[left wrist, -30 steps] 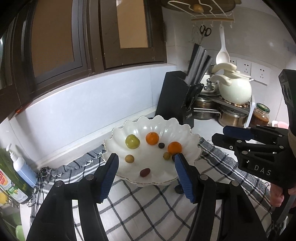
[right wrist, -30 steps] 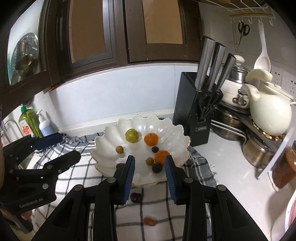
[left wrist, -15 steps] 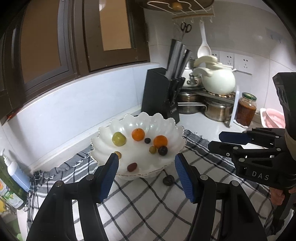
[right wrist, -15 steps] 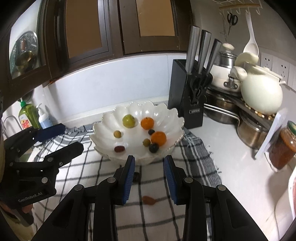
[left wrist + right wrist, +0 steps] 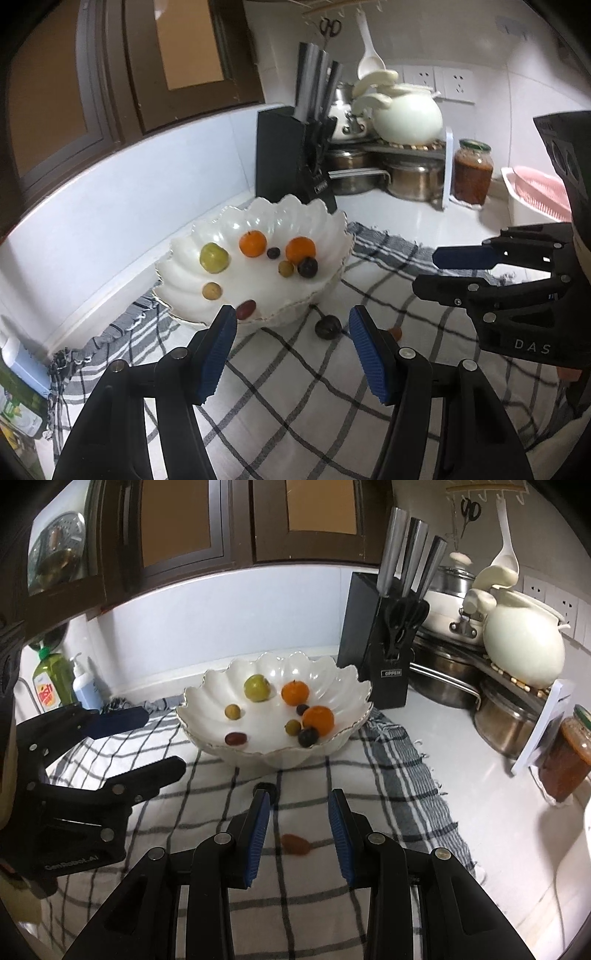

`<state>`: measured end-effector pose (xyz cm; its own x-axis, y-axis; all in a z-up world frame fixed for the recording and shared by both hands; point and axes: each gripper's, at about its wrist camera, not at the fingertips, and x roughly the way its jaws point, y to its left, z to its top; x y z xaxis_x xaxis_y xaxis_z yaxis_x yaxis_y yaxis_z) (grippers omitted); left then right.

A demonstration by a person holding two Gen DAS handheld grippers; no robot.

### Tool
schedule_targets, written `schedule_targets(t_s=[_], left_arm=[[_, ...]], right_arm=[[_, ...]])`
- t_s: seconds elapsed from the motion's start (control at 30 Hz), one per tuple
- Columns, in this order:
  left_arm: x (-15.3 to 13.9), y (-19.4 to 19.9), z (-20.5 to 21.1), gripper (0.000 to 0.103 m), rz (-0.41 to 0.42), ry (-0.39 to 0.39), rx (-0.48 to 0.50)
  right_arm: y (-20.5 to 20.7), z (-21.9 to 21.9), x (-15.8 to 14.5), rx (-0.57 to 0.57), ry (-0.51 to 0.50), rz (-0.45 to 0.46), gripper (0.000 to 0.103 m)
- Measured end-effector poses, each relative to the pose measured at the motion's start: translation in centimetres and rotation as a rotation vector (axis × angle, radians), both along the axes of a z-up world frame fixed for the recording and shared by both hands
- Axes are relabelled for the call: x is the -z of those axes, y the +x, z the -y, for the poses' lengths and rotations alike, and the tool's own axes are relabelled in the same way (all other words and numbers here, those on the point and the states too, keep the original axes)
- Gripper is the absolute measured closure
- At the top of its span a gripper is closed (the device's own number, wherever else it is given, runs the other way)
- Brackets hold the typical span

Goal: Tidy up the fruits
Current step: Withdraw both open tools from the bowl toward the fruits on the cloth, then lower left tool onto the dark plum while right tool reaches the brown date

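Hovering over checked cloth point(image 5: 388, 775) in front of white bowl point(image 5: 343, 686): left gripper point(image 5: 291, 332) gaping, empty; right gripper point(image 5: 299, 812) also parted, empty. Sitting loose just before bowl: dark plum point(image 5: 327, 326), small orange fruit point(image 5: 295, 843). Remaining fruits lying inside bowl.

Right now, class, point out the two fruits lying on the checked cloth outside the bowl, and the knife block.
Dark round fruit point(image 5: 327, 327), left wrist view, its top.
Small orange fruit point(image 5: 295, 844), right wrist view, its middle.
Knife block point(image 5: 373, 657), right wrist view, front face.
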<state>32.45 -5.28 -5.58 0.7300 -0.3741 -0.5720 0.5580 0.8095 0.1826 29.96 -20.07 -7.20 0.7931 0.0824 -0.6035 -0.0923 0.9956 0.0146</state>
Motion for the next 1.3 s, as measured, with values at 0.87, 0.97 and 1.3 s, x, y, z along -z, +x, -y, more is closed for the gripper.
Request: schedule_targets(t_s=[0.87,0.97,1.3], left_arm=[[6.3,3.9,2.2,0.041,-0.092,0.089,0.146],[6.7,4.4,2.6,0.041,-0.104,0.093,0.154],[7.8,5.8,3.4,0.045,-0.165,0.083,0.175]], right_arm=[[2.2,-0.6,6.1,0.019,0.016,-0.131,0.068],[2.4,-0.7,6.2,0.016,0.010,-0.130,0.068],[3.2,-0.4,7.1,0.025,0.037,-0.150,0.068]])
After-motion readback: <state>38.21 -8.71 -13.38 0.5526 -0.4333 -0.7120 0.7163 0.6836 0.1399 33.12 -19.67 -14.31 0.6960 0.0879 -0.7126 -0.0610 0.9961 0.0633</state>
